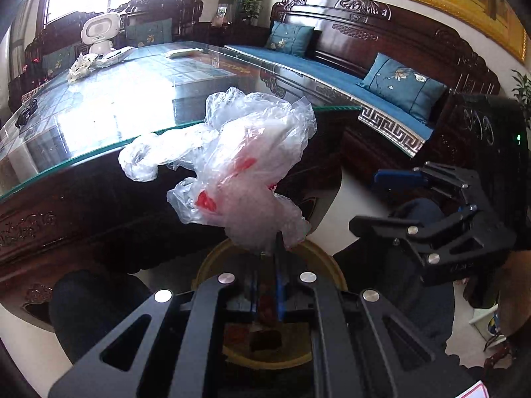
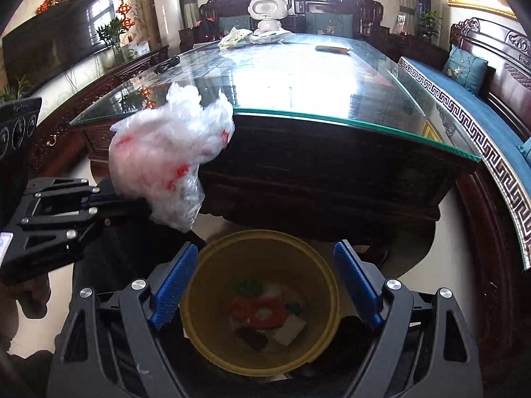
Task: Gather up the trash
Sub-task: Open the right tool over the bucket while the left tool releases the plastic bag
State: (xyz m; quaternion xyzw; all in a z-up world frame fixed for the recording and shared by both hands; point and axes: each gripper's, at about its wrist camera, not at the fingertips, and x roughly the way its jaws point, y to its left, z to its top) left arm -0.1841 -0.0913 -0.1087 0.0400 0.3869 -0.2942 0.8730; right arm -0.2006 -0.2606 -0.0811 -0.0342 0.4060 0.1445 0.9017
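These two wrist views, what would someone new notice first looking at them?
First, the crumpled clear plastic bag with red print, pinched in the shut left gripper and held in the air in front of the glass-topped table. Below it on the floor stands a yellow bin with scraps already inside, framed between the fingers of the open right gripper. At the table's far end sits a small white robot-like gadget.

Both wrist cameras sit just behind their own tongs, tilted down and forward toward the glass worktop (image 1: 99,106). The left view looks close over the yellow bin (image 1: 318,258); the right view looks straight into that bin (image 2: 199,315). Each catches the other tongs, the clear plastic bag (image 1: 232,165) and the blue sofa (image 1: 332,73).
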